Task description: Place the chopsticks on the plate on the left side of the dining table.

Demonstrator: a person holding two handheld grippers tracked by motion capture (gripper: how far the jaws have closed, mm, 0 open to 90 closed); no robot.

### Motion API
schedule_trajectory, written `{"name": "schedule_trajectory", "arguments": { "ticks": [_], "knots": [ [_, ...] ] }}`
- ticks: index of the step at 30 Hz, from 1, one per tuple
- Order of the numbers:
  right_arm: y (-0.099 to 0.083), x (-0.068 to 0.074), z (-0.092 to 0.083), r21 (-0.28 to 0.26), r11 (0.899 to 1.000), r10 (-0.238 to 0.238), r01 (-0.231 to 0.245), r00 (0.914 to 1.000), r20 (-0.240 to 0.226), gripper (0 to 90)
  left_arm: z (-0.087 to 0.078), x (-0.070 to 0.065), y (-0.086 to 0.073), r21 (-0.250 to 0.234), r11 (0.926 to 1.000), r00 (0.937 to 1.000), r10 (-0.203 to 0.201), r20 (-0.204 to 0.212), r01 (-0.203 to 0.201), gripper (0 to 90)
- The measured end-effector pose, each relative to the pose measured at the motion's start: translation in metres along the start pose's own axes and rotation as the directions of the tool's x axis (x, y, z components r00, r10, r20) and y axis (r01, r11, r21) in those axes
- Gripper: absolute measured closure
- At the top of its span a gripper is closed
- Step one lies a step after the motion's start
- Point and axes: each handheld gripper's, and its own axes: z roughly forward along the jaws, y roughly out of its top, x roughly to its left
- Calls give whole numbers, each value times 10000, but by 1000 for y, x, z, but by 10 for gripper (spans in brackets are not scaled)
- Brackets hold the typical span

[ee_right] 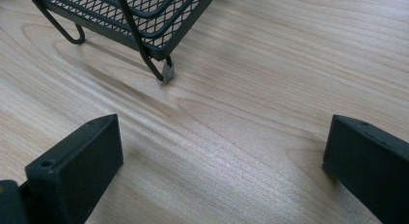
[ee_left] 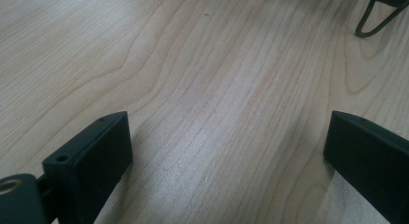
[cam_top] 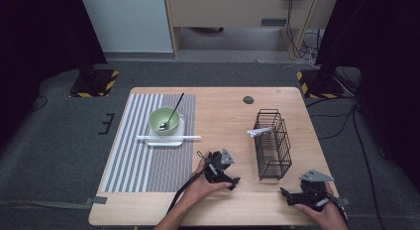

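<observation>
Your left gripper point(cam_top: 233, 183) and right gripper point(cam_top: 286, 194) both rest on the table point(cam_top: 228, 116) with jaws spread wide, holding nothing, flanking the near end of the black wire basket point(cam_top: 272, 143).

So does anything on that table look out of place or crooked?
Mostly tidy. The white utensil pokes out sideways through the black wire basket, and a spoon leans in the green bowl. Nothing spilled or broken.

Bowl point(cam_top: 164, 121) left of basket point(cam_top: 272, 144)
</observation>
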Motion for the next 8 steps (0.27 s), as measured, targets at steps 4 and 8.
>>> {"name": "schedule_trajectory", "arguments": {
  "ticks": [4, 8],
  "knots": [
    [0, 0, 0, 19, 10000, 37, -37, 10000, 3, 3, -1, 0, -1, 37, 9999, 9999, -94, -85, 94, 7],
    [-1, 1, -1, -13, 10000, 29, -29, 10000, 22, 3, -2, -1, -2, 67, 9998, 9997, -174, -170, 175, 0]
  ]
}}
